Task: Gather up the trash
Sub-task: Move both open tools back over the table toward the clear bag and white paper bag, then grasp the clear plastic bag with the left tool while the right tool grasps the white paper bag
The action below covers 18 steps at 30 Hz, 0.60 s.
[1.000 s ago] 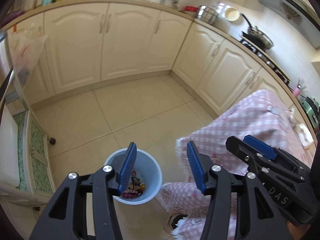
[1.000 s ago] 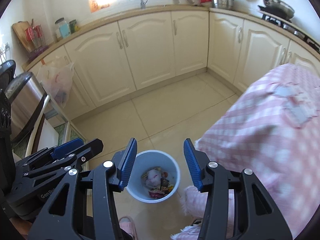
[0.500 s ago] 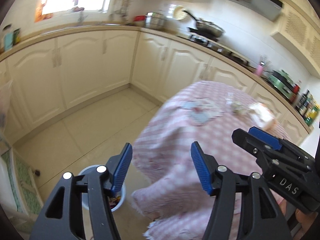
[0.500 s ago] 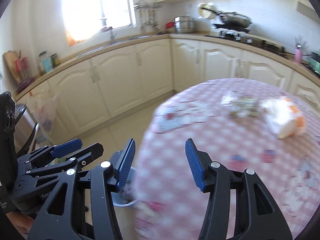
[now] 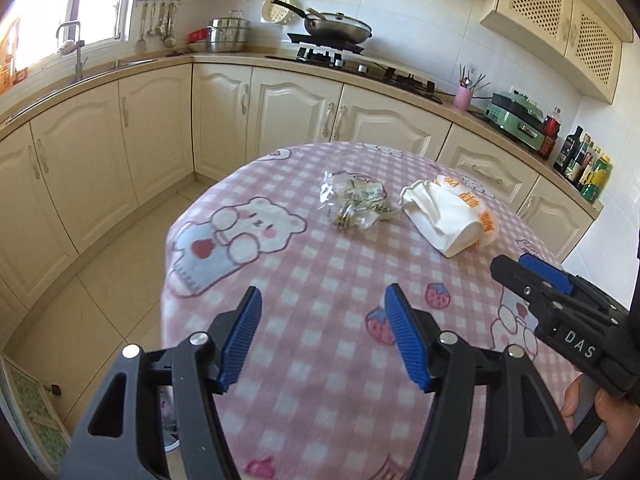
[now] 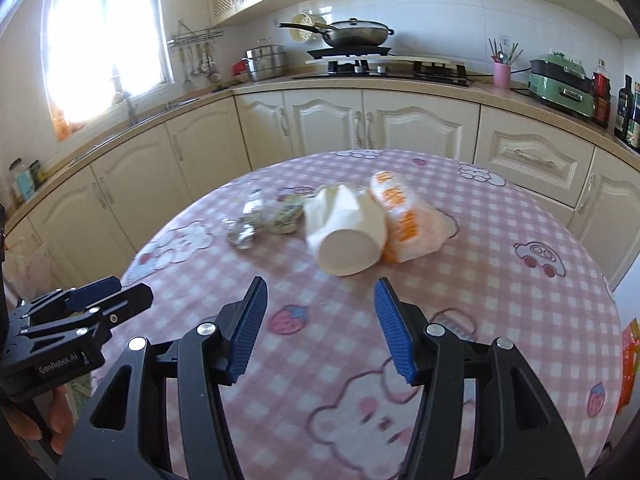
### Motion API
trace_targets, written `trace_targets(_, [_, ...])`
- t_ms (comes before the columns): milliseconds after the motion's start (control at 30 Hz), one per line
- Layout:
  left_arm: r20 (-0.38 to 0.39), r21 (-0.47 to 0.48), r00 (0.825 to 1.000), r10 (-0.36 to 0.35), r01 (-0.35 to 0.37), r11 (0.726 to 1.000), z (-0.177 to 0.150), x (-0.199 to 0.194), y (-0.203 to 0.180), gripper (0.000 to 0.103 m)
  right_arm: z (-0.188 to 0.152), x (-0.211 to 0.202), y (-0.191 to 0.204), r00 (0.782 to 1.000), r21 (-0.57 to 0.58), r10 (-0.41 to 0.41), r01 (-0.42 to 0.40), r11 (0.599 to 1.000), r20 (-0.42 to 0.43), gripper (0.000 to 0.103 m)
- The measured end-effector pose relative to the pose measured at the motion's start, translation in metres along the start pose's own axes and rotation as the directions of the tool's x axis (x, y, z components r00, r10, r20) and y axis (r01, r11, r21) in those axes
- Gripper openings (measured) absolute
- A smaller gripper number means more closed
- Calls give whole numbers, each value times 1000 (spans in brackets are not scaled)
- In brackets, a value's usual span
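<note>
A round table with a pink checked cloth [image 5: 320,264] [image 6: 500,264] fills both views. Near its far middle lie crumpled clear and foil wrappers [image 5: 354,204] [image 6: 260,220], a crushed white paper cup [image 5: 440,220] [image 6: 348,236] and an orange-and-white plastic bag [image 5: 472,200] [image 6: 404,216]. My left gripper [image 5: 322,300] hangs open above the near cloth, short of the wrappers, with nothing between its fingers. My right gripper [image 6: 320,292] points at the cup from a short way off; its jaws are opening and hold nothing. Each gripper shows in the other's view [image 5: 560,312] [image 6: 88,312].
Cream cabinets [image 5: 160,128] and a counter with a hob and pan [image 6: 356,36] curve round behind the table. Bottles [image 5: 588,160] stand at the far right. An orange packet [image 6: 630,364] lies at the table's right edge. Tiled floor [image 5: 100,280] lies to the left.
Both grippers have swung up from the blue bin on the floor to the table top and stand a little wider. The bin has dropped from view; the wrappers, cup and bag have come in.
</note>
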<state>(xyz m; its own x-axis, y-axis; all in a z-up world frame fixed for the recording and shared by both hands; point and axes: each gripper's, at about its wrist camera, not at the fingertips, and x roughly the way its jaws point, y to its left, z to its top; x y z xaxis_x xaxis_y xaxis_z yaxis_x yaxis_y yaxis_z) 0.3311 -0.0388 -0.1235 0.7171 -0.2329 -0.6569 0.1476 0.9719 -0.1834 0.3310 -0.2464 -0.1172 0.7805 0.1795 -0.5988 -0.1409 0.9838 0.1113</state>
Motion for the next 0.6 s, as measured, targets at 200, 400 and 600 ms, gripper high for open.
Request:
trace_targets(200, [-14,-8,1000,-8,7,1000,23,29,-7,64,21,27,-7,999,-43,-16,15,999,-28,58])
trace_targets(400, [-47,-41,998,-38,36,998,43,61,-4,64,35,60,-5,995,-80,-38,31,996,-89,66])
trace_targets(600, [-78,-62,996,-29,25,998,54,93,-3,65,35,76,-1,992,-123,-75,62,990,-104,66])
